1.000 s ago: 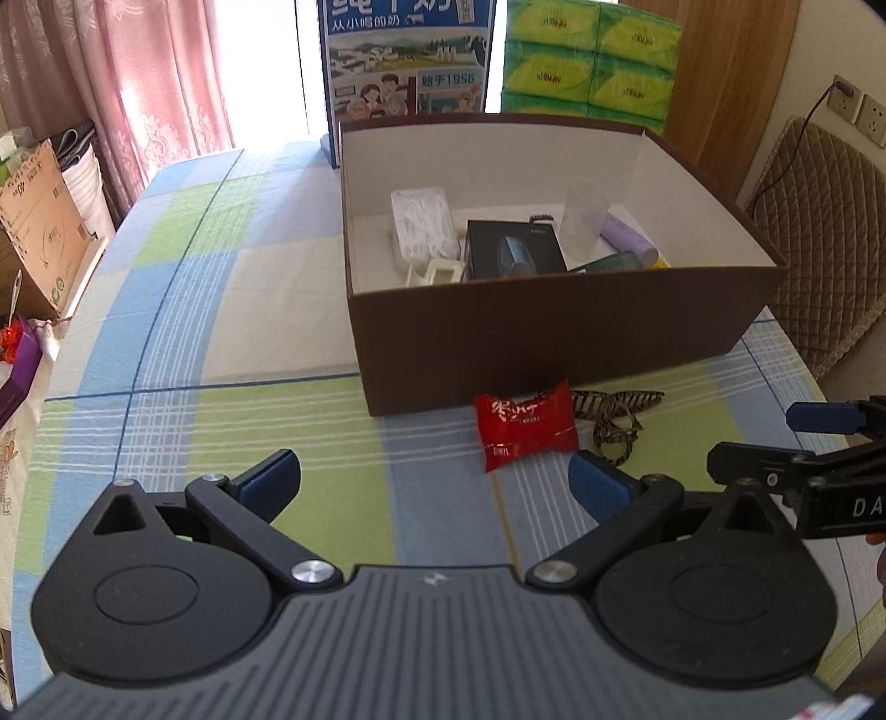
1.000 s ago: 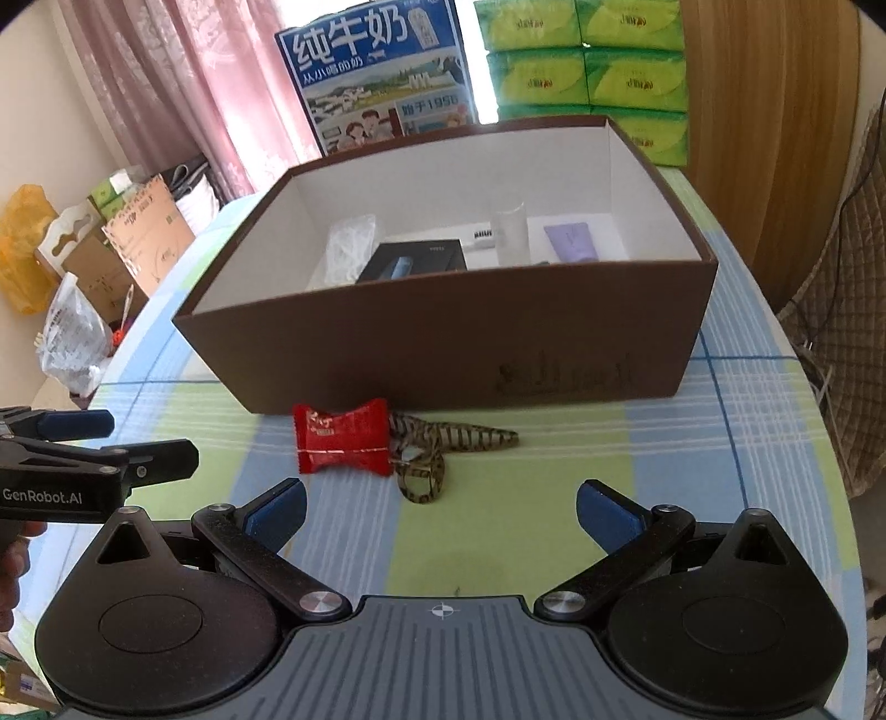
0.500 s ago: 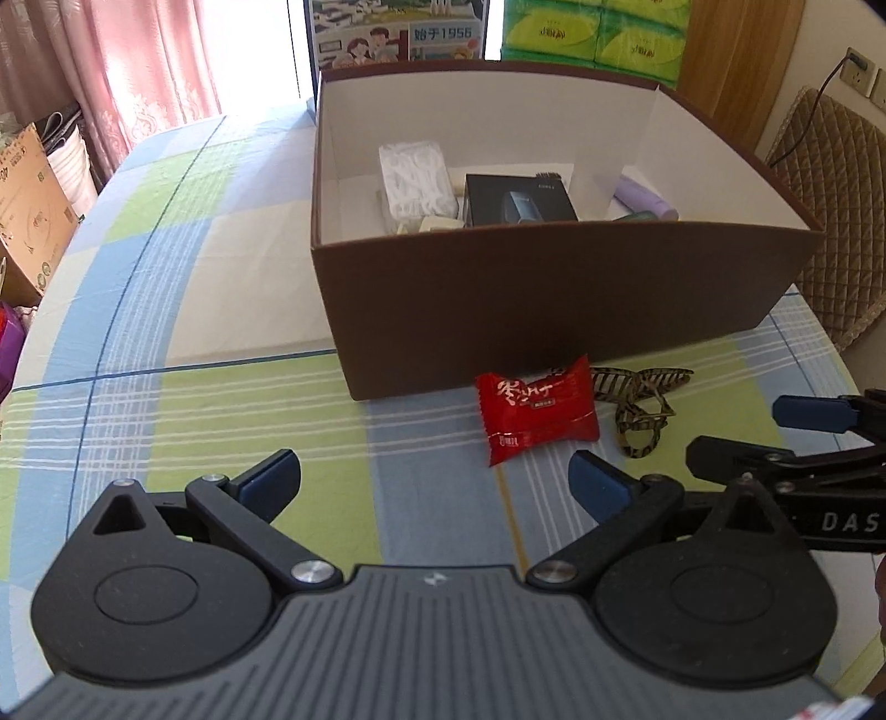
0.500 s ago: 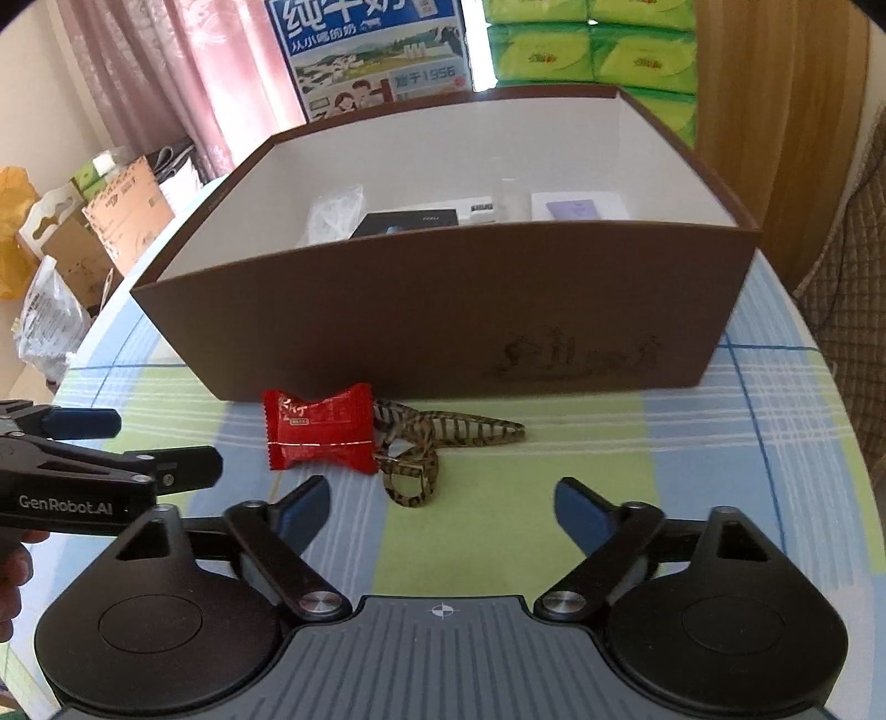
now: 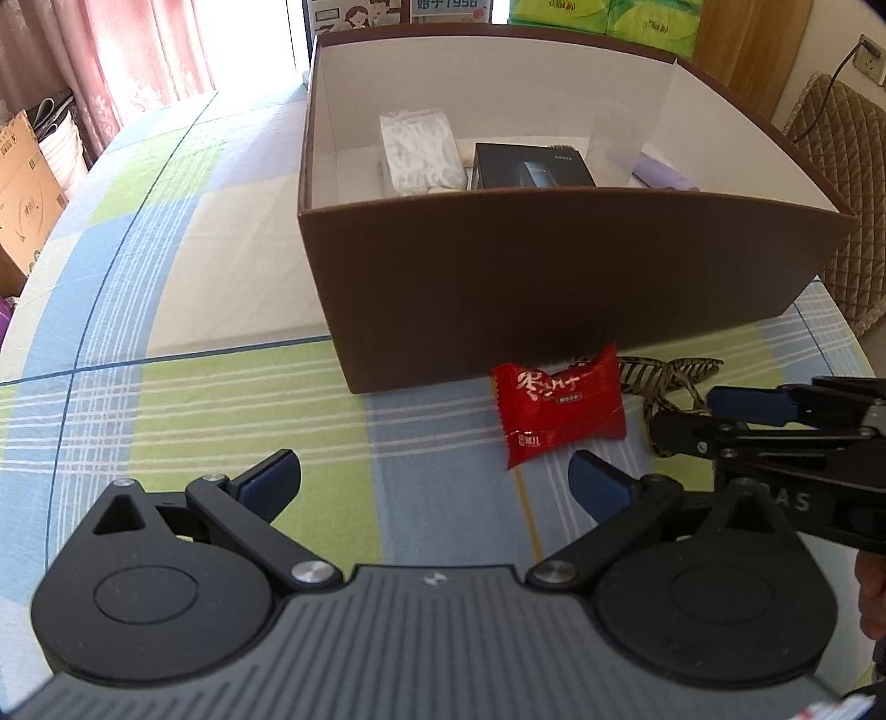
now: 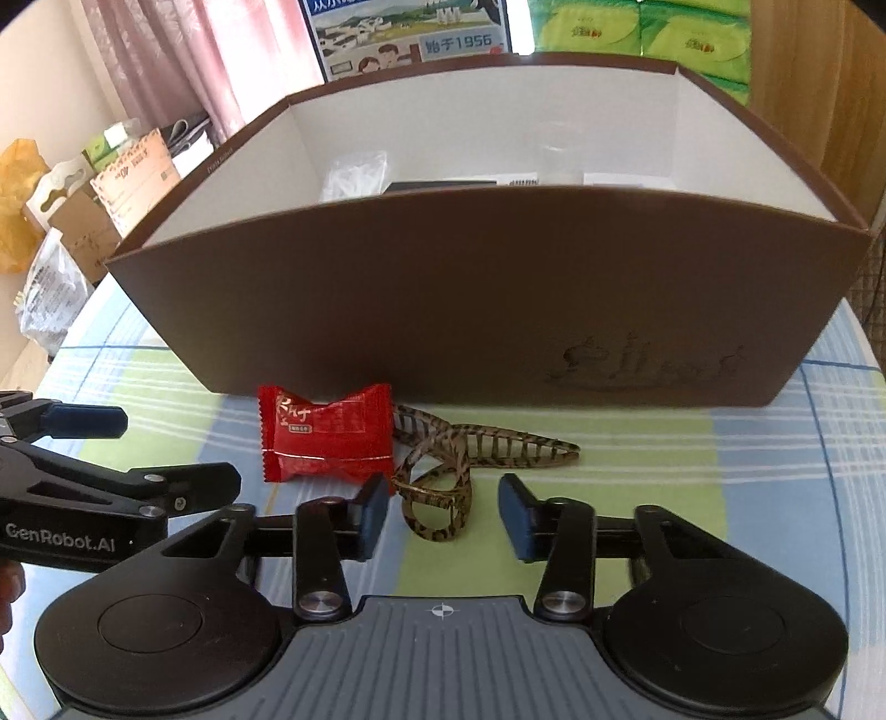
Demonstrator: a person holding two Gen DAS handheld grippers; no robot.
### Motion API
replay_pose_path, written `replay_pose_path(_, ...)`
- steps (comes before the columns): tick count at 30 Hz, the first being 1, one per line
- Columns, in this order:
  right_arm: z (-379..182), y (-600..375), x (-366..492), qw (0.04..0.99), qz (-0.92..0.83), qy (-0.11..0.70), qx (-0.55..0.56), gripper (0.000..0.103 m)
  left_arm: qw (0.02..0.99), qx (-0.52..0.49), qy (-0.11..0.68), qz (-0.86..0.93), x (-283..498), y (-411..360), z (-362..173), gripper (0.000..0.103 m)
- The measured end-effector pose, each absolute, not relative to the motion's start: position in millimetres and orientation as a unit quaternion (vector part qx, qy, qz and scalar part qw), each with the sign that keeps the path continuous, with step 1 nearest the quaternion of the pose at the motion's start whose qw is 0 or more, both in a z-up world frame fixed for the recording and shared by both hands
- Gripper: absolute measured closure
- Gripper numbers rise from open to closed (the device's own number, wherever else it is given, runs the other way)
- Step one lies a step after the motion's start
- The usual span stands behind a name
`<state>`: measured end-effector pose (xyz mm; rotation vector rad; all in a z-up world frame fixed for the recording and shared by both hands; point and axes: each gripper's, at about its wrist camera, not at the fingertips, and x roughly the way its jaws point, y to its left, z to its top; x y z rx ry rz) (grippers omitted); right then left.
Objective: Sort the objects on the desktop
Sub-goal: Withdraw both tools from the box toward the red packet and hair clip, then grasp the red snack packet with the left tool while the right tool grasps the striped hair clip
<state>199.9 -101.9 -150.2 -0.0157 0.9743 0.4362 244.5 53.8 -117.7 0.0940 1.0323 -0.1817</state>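
Both jaws stood apart and empty: the left gripper (image 5: 434,471) spread wide, the right gripper (image 6: 443,512) narrower, its pads flanking the near loop of a leopard-print strap (image 6: 443,471).

"GenRobot.AI" was printed in white on the left gripper's arm as the right wrist view showed it. Just beyond the right pads, the strap lay on the plaid tablecloth (image 5: 166,399), touching a red snack packet (image 6: 329,435) with white Chinese characters. Both lay against the front wall of a brown cardboard box (image 6: 470,299), which bore a faint ship emblem near its right corner. Inside the box were a clear plastic bag (image 5: 418,149), a black carton (image 5: 529,166) and a lilac item (image 5: 662,174). Behind the box stood a milk poster (image 6: 410,39) reading "1956" and green tissue packs (image 6: 637,30).
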Motion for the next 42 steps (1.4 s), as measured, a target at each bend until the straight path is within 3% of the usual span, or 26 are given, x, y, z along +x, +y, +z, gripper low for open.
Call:
replay_pose_path(2, -152.6, -102.6, 200.4, 0.86, 0.209, 0.465, -0.006, 0.075, 0.864, 0.044, 0.493, -0.091, 245.0, 52.5, -118.1, 0.001)
replay_pose_path(23, -149.2, -186.7, 189.6, 0.886, 0.077, 0.456, 0.033, 0.076, 0.874, 0.058, 0.474, -0.093, 268.9, -12.5, -143.6, 0.002)
replay_pose_path(29, -146.6, -197.9, 187.4, 0.887, 0.07, 0.454, 0.041, 0.076, 0.879, 0.077, 0.463, -0.084, 268.8, -19.0, -156.1, 0.017)
replay_pose_path(31, -146.2, -198.3, 187.0, 0.888, 0.072, 0.453, 0.042, 0.076, 0.88, 0.073, 0.46, -0.091, 267.0, -16.4, -154.9, 0.028)
replay_pose_path(32, -146.9, -198.3, 187.5, 0.888, 0.074, 0.452, 0.042, 0.076, 0.881, 0.072, 0.457, -0.099, 265.4, -14.4, -153.4, 0.039)
replay_pose_path(33, -147.1, -198.7, 187.5, 0.888, 0.075, 0.452, 0.041, 0.076, 0.881, 0.071, 0.455, -0.104, 264.0, -12.3, -152.2, 0.042)
replay_pose_path(42, -147.2, -201.3, 181.3, 0.886, 0.094, 0.453, 0.034, 0.076, 0.871, 0.074, 0.472, -0.115, 234.9, 28.7, -145.2, 0.048)
